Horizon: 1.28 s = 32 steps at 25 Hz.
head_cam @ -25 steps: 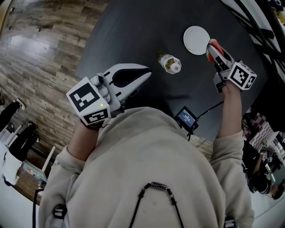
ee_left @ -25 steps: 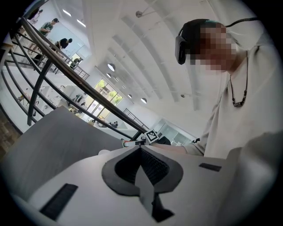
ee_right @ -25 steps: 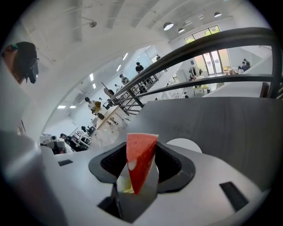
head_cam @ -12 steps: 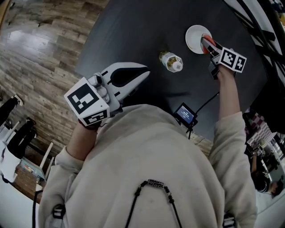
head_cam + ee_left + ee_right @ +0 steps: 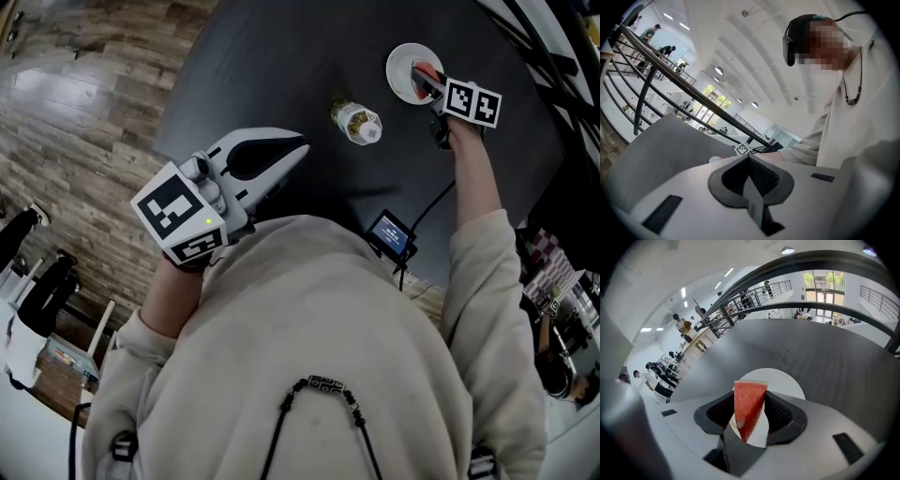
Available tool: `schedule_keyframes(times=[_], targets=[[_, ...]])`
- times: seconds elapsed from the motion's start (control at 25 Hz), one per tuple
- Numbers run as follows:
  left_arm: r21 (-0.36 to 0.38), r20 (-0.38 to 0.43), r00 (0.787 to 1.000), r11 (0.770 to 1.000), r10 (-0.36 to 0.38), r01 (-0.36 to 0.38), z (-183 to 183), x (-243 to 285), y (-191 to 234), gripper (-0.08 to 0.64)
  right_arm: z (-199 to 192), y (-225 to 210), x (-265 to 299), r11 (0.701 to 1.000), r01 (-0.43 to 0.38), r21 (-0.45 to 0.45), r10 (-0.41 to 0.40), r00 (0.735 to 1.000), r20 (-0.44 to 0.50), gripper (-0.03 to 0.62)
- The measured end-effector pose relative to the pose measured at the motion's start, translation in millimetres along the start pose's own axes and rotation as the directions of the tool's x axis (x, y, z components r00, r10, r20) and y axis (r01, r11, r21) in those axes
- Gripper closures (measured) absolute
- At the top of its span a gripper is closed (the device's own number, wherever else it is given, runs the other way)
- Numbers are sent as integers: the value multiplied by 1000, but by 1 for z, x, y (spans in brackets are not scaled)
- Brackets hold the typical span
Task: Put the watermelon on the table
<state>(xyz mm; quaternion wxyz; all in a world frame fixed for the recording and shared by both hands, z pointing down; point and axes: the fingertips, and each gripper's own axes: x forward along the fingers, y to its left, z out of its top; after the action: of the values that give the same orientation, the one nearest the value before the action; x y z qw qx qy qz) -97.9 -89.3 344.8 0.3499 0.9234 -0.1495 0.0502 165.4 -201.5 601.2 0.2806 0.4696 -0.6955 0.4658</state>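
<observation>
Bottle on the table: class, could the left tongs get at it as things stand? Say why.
Probably yes: the bottle lies on the table with nothing between it and the left tongs, though they are shut and must open first.

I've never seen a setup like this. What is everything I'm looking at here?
watermelon slice: one, red, clamped in the right gripper's jaws, over the plate
plate: one, white, on the table's far side
bottle: one, clear with a white cap, on the table left of the plate
screen device: one, black with a blue display, cabled, at the table's near edge
table: one, dark grey
floor: brown wood, left of the table
sweatshirt: one, beige, on the person
left gripper: white, jaws together, empty
right gripper: shut on the slice
</observation>
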Motion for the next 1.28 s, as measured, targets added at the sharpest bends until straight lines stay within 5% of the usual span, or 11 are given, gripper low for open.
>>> schedule_keyframes(times=[0.8, 1.28], targets=[[3, -5, 1000, 1000, -1, 1, -3, 0, -2, 554, -8, -3, 11, 997, 50, -56, -50, 999, -7, 390], [75, -10, 999, 997, -31, 31, 10, 5, -26, 554, 1, -14, -40, 995, 91, -45, -87, 992, 87, 391]])
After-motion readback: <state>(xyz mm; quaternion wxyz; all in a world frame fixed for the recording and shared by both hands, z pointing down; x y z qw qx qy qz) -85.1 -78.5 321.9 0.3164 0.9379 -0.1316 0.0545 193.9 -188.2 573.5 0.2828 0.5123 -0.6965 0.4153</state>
